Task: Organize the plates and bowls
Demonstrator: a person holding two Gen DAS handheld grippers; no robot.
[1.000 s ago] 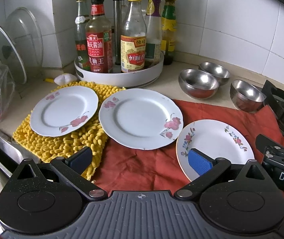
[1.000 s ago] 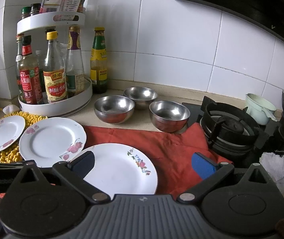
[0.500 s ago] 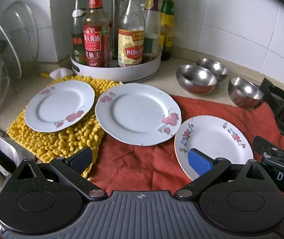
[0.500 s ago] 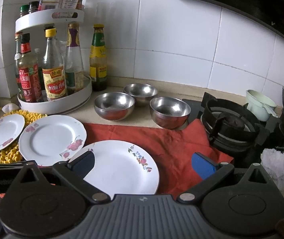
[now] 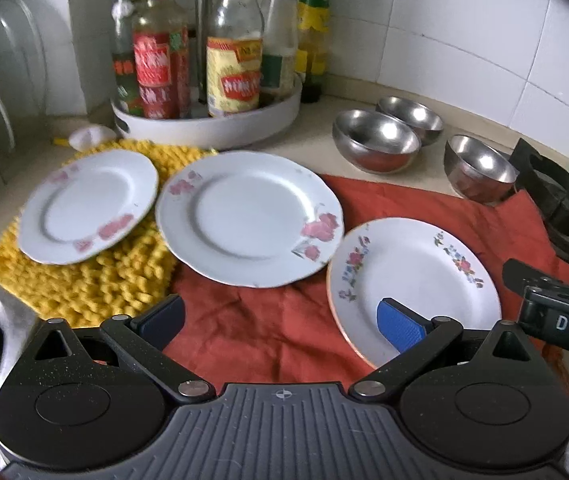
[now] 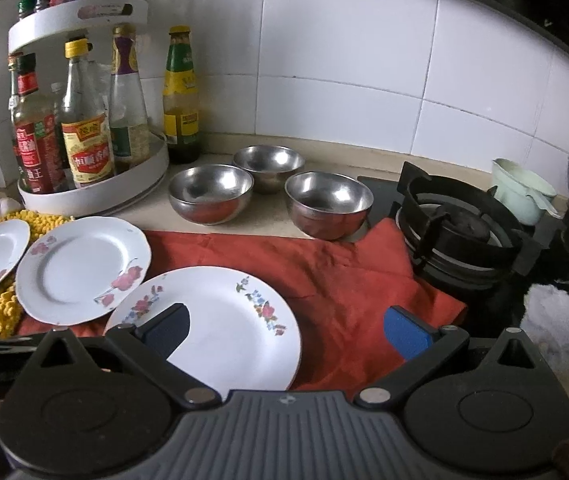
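Three white flowered plates lie on the counter: a small one (image 5: pixel 88 204) on a yellow mat, a large one (image 5: pixel 248 216) in the middle, and one (image 5: pixel 416 280) on a red cloth (image 5: pixel 268 332). Three steel bowls (image 5: pixel 376 140) stand behind them, apart from each other; they also show in the right wrist view (image 6: pixel 210 192). My left gripper (image 5: pixel 280 320) is open and empty, low over the red cloth in front of the plates. My right gripper (image 6: pixel 284 328) is open and empty, over the near plate (image 6: pixel 224 316).
A white turntable rack of sauce bottles (image 5: pixel 204 80) stands at the back left. A gas burner (image 6: pixel 460 232) and a pale green cup (image 6: pixel 524 192) are to the right. A glass lid (image 5: pixel 0 72) leans at far left by the sink edge (image 5: pixel 0 320).
Both grippers have moved forward and lower toward the plates; the left view has shifted closer to the large middle plate. Nothing has been taken hold of.
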